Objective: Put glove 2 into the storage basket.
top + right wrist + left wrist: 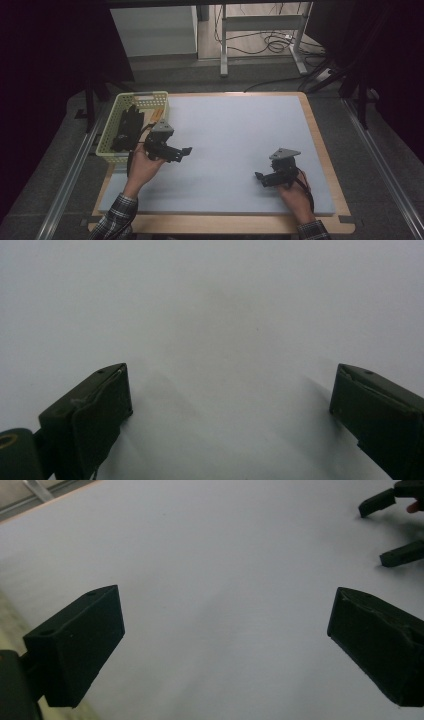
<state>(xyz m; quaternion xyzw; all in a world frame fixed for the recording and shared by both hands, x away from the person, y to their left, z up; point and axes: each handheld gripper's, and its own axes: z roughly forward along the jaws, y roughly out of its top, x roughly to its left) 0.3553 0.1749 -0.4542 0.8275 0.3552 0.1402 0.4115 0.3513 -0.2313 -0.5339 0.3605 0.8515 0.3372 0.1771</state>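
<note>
While both hands hover low over the pale grey mat on the table, the only stuff to work on sits in the yellow basket at the far-left corner: dark items piled inside, plus something orange w/ its end against the right wall. Can't tell what the dark things are, too murky. The left gripper is just beside that basket, right at its near-right corner, but its nose points away, toward mid-table, so the basket lies behind and to the left of it; jaws wide apart, nothing between them, as the left gripper view makes plain. The right gripper is well apart from the basket, over at the near-right part of the mat, aimed left across the table, jaws likewise spread and empty. So the left hand is far nearer, and I'd guess the pick falls to it, but it needs to swing round first. The dark items seem to run lengthwise front-to-back, along the basket's long side, approx.
</note>
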